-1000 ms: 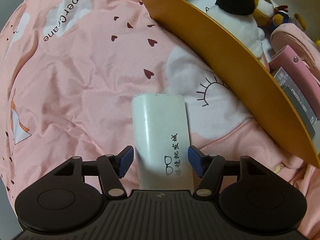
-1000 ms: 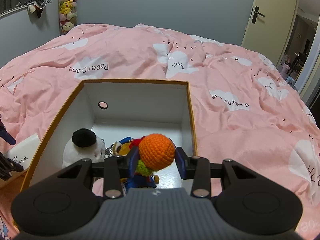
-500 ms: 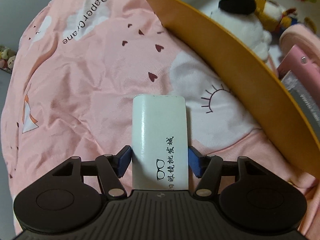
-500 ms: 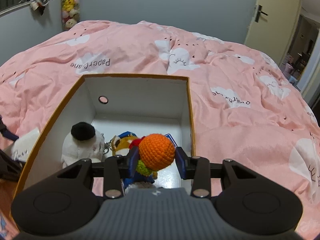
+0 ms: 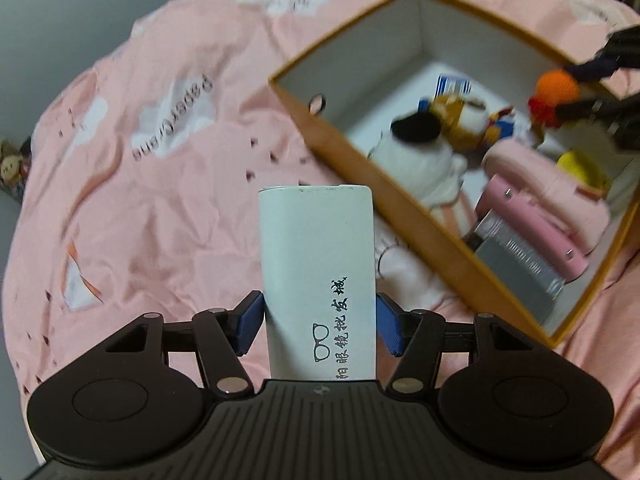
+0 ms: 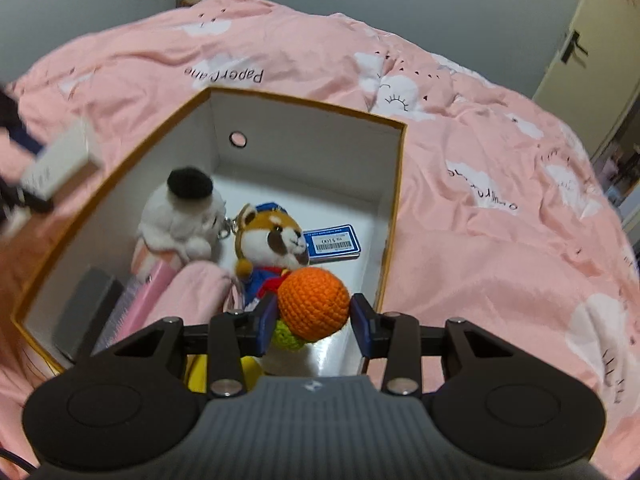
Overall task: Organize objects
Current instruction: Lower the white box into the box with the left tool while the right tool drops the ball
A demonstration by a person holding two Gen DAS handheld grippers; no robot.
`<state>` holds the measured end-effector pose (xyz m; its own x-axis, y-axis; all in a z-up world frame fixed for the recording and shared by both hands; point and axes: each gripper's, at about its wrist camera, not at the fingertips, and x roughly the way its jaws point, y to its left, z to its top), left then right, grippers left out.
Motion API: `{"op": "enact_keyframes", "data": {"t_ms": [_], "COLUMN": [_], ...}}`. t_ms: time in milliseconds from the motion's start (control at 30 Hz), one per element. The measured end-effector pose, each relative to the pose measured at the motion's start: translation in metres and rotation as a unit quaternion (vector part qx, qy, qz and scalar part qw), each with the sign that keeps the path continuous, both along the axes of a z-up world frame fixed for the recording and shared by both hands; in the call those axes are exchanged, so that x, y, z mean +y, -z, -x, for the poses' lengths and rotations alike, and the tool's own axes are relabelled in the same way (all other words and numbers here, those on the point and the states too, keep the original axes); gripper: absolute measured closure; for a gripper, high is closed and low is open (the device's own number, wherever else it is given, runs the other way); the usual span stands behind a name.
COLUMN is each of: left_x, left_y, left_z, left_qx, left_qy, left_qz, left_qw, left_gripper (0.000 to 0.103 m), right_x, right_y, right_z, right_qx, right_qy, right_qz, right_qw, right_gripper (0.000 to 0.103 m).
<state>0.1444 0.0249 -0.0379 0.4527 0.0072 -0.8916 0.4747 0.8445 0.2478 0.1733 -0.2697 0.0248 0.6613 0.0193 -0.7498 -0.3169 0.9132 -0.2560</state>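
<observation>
Two things are held: the left tongs (image 5: pixel 319 326) are closed partway on a white glasses case (image 5: pixel 316 276), both blue pads against its sides, above the pink bedspread (image 5: pixel 160 208) just beside the orange box (image 6: pixel 394 200), while the right tongs (image 6: pixel 313 318) pinch an orange crocheted ball (image 6: pixel 313 306) over that box's inside. Black Chinese characters and a small spectacles drawing run along the case; the bedspread reads "PaperCrane", and a blue card (image 6: pixel 334 242) in the box carries a barcode with print too small to read.
</observation>
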Motion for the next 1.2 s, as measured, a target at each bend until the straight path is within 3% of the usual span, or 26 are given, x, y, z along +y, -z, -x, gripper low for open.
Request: {"op": "enact_keyframes", "data": {"t_ms": [200,300,400,500,633,767,900,1000,1200], "left_x": [-0.014,-0.025,-0.040,-0.062,-0.097,-0.135,-0.161,-0.171,-0.171], "left_y": [-0.037,-0.055,-0.069,-0.079,-0.081,-0.065,-0.033,-0.006,0.031], "left_z": [0.004,0.004,0.001,-0.006,-0.023,-0.045,-0.071,-0.086,-0.104], "left_qx": [-0.034,-0.043,-0.046,-0.050,-0.066,-0.090,-0.089,-0.079,-0.046], "left_qy": [0.040,0.063,0.089,0.125,0.190,0.260,0.302,0.312,0.345], "left_qz": [-0.004,0.006,0.018,0.020,0.000,-0.047,-0.093,-0.119,-0.135], "left_qw": [0.9986,0.9970,0.9948,0.9908,0.9795,0.9602,0.9444,0.9393,0.9279], "left_gripper": [0.035,0.035,0.035,0.035,0.034,0.035,0.034,0.034,0.035], "right_x": [0.021,0.022,0.016,0.002,-0.019,-0.031,-0.036,-0.037,-0.043], "right_y": [0.012,0.013,0.006,-0.014,-0.036,-0.039,-0.033,-0.030,-0.021], "right_z": [0.009,0.012,0.013,0.010,-0.001,-0.017,-0.031,-0.040,-0.053], "right_qx": [-0.021,-0.025,-0.031,-0.055,-0.101,-0.115,-0.108,-0.108,-0.092], "right_qy": [-0.018,-0.021,-0.014,0.008,0.061,0.085,0.088,0.085,0.092], "right_qz": [0.097,0.114,0.087,0.021,-0.039,-0.055,-0.089,-0.103,-0.110], "right_qw": [0.995,0.993,0.996,0.998,0.992,0.988,0.986,0.985,0.985], "right_gripper": [0.063,0.063,0.063,0.063,0.060,0.060,0.060,0.060,0.060]}}
